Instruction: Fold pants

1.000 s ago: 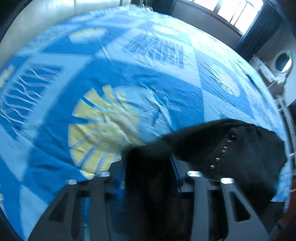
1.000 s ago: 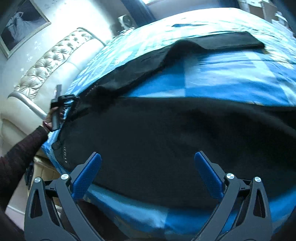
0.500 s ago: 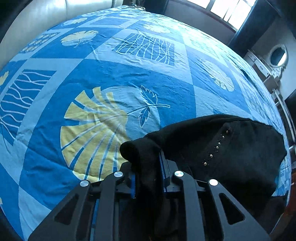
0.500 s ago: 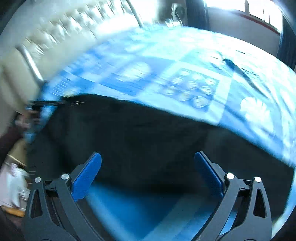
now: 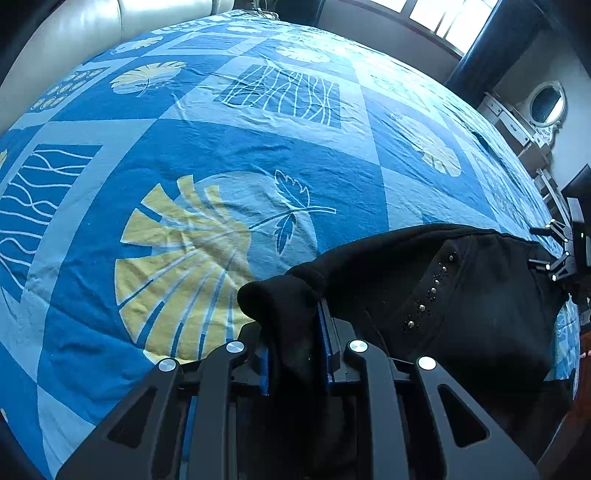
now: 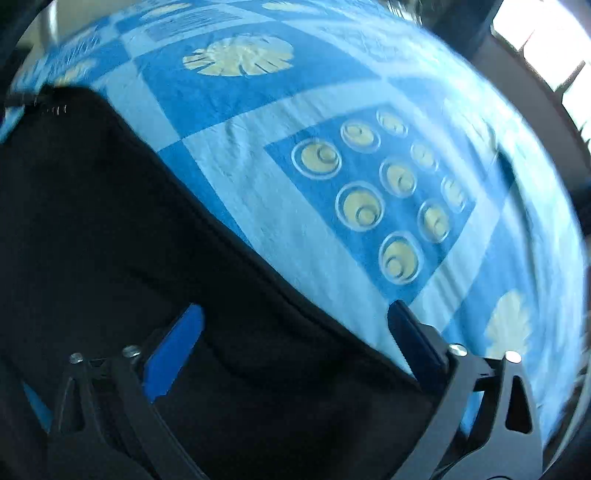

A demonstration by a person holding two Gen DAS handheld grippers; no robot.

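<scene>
The black pants [image 5: 461, 295] lie on a blue patterned bedspread [image 5: 221, 155], with small metal studs near the waist. My left gripper [image 5: 293, 317] is shut on a bunched edge of the pants at the lower middle of the left wrist view. In the right wrist view the pants [image 6: 110, 229] spread over the lower left. My right gripper [image 6: 295, 325] is open, low over the pants, with one finger over black cloth and the other at the cloth's edge. The right gripper also shows at the far right of the left wrist view [image 5: 561, 247].
A pale padded headboard [image 5: 74, 40] runs along the top left. A white dresser with a round mirror [image 5: 543, 107] stands beyond the bed at the right. Windows [image 5: 443, 14] are at the back. The bedspread [image 6: 369, 184] stretches far to the right.
My left gripper stayed shut on the pants' edge and lifted it slightly. My right gripper swung across the pants toward their far edge, staying open; its view turned to the circle pattern.
</scene>
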